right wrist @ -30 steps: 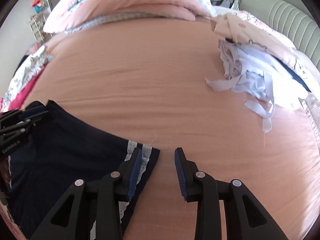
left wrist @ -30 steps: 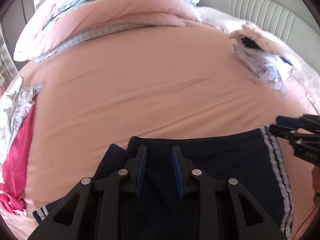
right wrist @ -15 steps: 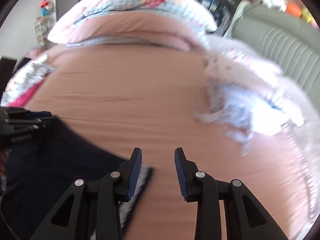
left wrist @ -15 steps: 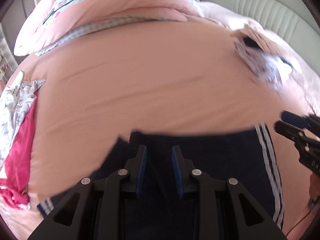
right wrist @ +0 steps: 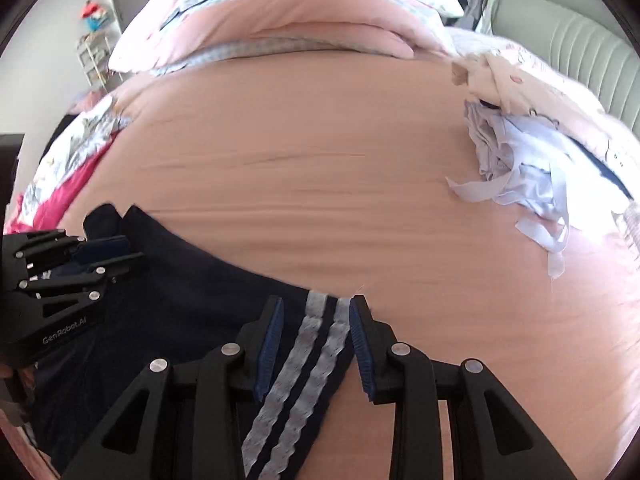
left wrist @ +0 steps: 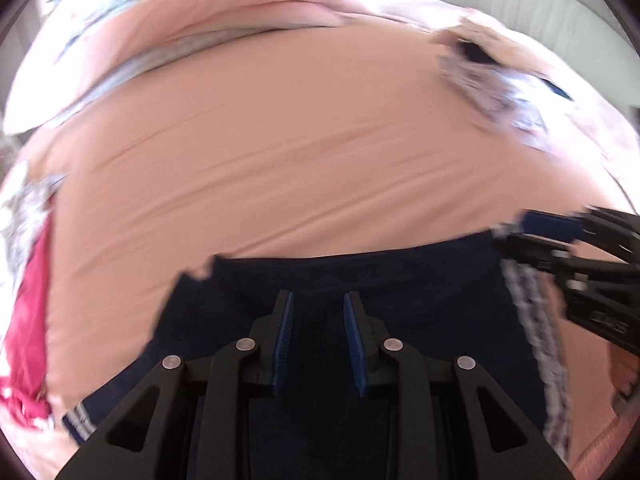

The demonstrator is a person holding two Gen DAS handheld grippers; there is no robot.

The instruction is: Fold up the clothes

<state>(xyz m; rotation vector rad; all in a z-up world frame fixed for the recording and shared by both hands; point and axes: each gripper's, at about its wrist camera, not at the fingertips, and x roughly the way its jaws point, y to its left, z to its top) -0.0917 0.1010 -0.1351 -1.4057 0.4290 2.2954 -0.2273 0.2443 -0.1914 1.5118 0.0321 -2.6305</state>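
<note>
Garment: we have navy shorts [right wrist: 168,320] with 2 white side stripes [right wrist: 304,360] lying spread on the pink bedsheet [right wrist: 320,168], at its near edge.
Left gripper [left wrist: 317,336]: we hold it low over the middle of the shorts, jaws apart, dark cloth showing in the gap; we cannot tell whether the pads touch it.
Right gripper [right wrist: 316,344]: jaws apart, straddling the striped side edge; the stripes run up between the 2 pads, which are not closed on them.
Other clothes: a loose pale blue and white heap [right wrist: 516,168] lies well apart on the right; a magenta and printed pile [right wrist: 64,176] sits at the left edge.
Bedding: a folded quilt [right wrist: 288,20] lies at the far end.
Blur: the left view is smeared, so its detail is poor.
Step in hand: we judge this a positioning for a pinch, the right on the striped edge and the left mid-panel. The shorts look flat; how many layers lie there we cannot tell.
Next move calls for: both jaws closing on cloth only, not the sheet beneath, and level hands so the edge carries over without bunching.
</note>
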